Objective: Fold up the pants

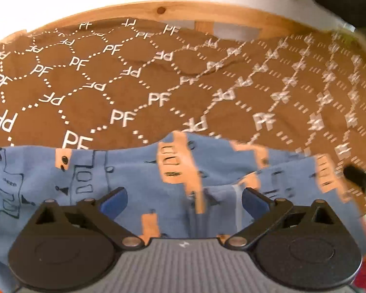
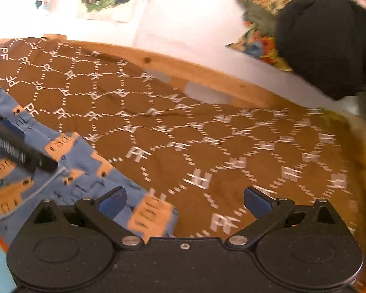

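Observation:
The pants [image 1: 139, 178] are light blue with orange vehicle prints. They lie on a brown cloth printed with white PF letters [image 1: 124, 78]. In the left wrist view my left gripper [image 1: 184, 201] is open, its blue pads wide apart just above the pants, holding nothing. In the right wrist view my right gripper [image 2: 184, 201] is open over the corner of the pants [image 2: 85, 171] and the brown cloth [image 2: 207, 134]. The other gripper's black finger [image 2: 19, 151] lies over the pants at the left.
A wooden bed rail [image 1: 207, 17] runs along the far edge of the cloth, with a white wall [image 2: 183, 19] behind. A colourful patterned cushion [image 2: 258, 12] and a dark bulky thing [image 2: 329, 44] sit at the far right.

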### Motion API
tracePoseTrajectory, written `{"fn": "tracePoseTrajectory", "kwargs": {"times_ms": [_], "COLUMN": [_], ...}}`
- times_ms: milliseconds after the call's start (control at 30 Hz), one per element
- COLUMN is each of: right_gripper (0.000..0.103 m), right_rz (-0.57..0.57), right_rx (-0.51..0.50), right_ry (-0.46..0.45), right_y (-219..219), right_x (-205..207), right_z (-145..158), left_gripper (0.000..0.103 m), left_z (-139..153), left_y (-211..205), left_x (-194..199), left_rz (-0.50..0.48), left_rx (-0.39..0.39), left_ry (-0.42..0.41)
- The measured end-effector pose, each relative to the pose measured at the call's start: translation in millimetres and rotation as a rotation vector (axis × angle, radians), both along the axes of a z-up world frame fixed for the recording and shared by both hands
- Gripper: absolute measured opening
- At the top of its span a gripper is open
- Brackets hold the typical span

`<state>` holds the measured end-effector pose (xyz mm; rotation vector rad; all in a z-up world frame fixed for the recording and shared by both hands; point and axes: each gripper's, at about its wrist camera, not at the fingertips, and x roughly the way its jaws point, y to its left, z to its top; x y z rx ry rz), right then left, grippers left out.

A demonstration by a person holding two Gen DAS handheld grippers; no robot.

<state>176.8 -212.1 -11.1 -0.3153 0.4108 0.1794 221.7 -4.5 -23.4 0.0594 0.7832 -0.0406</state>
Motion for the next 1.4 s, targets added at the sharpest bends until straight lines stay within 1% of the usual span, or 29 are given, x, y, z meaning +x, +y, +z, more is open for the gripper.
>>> {"fn": "tracePoseTrajectory", "kwargs": {"times_ms": [33, 67, 100, 133, 167, 200, 267, 333, 467, 500, 567, 600, 633, 667, 733, 767, 800, 833, 867, 933, 967, 1067, 1200, 1233, 1333, 1400], "right_gripper": [0.102, 0.101, 0.100, 0.096, 0.098, 0.102, 0.102, 0.102, 0.101, 0.101, 0.102, 0.102, 0.102, 0.102, 0.102, 0.102, 0.102, 0.102, 0.102, 0.102, 0.102, 0.102, 0.102, 0.102, 0.102, 0.102], "right_rz": [0.025, 0.049, 0.058, 0.049, 0.021, -0.007, -0.091, -0.136, -0.175, -0.163, -0.104, -0.067, -0.027, 0.005, 0.027, 0.011, -0.011, -0.027, -0.045, -0.069, -0.083, -0.129, -0.100, -0.088, -0.089, -0.083], "right_rx": [-0.011, -0.029, -0.060, -0.111, -0.176, -0.192, -0.169, -0.165, -0.203, -0.189, -0.097, -0.062, -0.048, -0.063, -0.162, -0.210, -0.228, -0.208, -0.183, -0.151, -0.134, -0.100, -0.137, -0.143, -0.180, -0.219], "right_ry": [0.021, 0.039, 0.061, 0.086, 0.102, 0.090, 0.085, 0.085, 0.027, 0.016, 0.014, 0.023, 0.035, 0.049, 0.070, 0.074, 0.064, 0.049, 0.054, 0.071, 0.063, -0.027, -0.061, -0.071, -0.056, -0.067], "right_y": [7, 14, 19, 26, 30, 28, 15, 3, -10, -11, -11, -10, -6, -1, 8, 9, 5, 0, -6, -16, -20, -27, -22, -22, -17, -14], "right_x": [10, 19, 28, 36, 43, 44, 48, 48, 19, 7, -21, -32, -42, -52, -65, -68, -72, -75, -75, -72, -68, -64, -32, -22, 8, 21], "right_z": [-5, -13, -22, -31, -42, -46, -46, -43, -32, -26, -15, -12, -12, -16, -33, -42, -49, -51, -50, -46, -43, -30, -25, -27, -39, -44], "left_gripper": [0.102, 0.102, 0.103, 0.103, 0.103, 0.102, 0.103, 0.102, 0.101, 0.101, 0.103, 0.103, 0.103, 0.103, 0.103, 0.103, 0.103, 0.103, 0.103, 0.103, 0.103, 0.103, 0.103, 0.103, 0.103, 0.103], "left_z": [-5, -9, -11, -13, -14, -15, -17, -16, -1, 4, 11, 12, 9, 2, -15, -20, -23, -23, -23, -22, -22, -16, -21, -22, -21, -20], "left_y": [3, 8, 15, 20, 21, 20, 16, 17, 23, 25, 22, 17, 11, 5, 0, 3, 11, 17, 19, 19, 19, 22, 26, 25, 25, 25], "left_x": [4, 6, 5, 4, 3, 2, 0, -3, -18, -24, -41, -50, -56, -61, -66, -69, -73, -75, -75, -75, -75, -75, -74, -74, -74, -75], "left_rz": [0.030, 0.056, 0.063, 0.066, 0.058, 0.043, 0.024, 0.018, 0.049, 0.048, 0.005, -0.018, -0.031, -0.037, -0.012, 0.014, 0.031, 0.042, 0.038, 0.025, 0.026, 0.041, 0.025, 0.022, 0.020, 0.014], "left_rx": [0.025, 0.017, -0.016, -0.042, -0.030, -0.007, 0.026, 0.021, -0.026, -0.041, -0.053, -0.035, -0.004, 0.035, 0.106, 0.096, 0.041, 0.005, -0.003, 0.012, 0.014, -0.009, -0.019, -0.017, -0.015, -0.013], "left_ry": [0.020, 0.037, 0.039, 0.027, 0.020, 0.017, 0.008, 0.006, 0.020, 0.012, -0.030, -0.043, -0.040, -0.020, 0.035, 0.034, 0.019, 0.017, 0.018, 0.019, 0.021, 0.028, 0.024, 0.021, 0.017, 0.013]}}
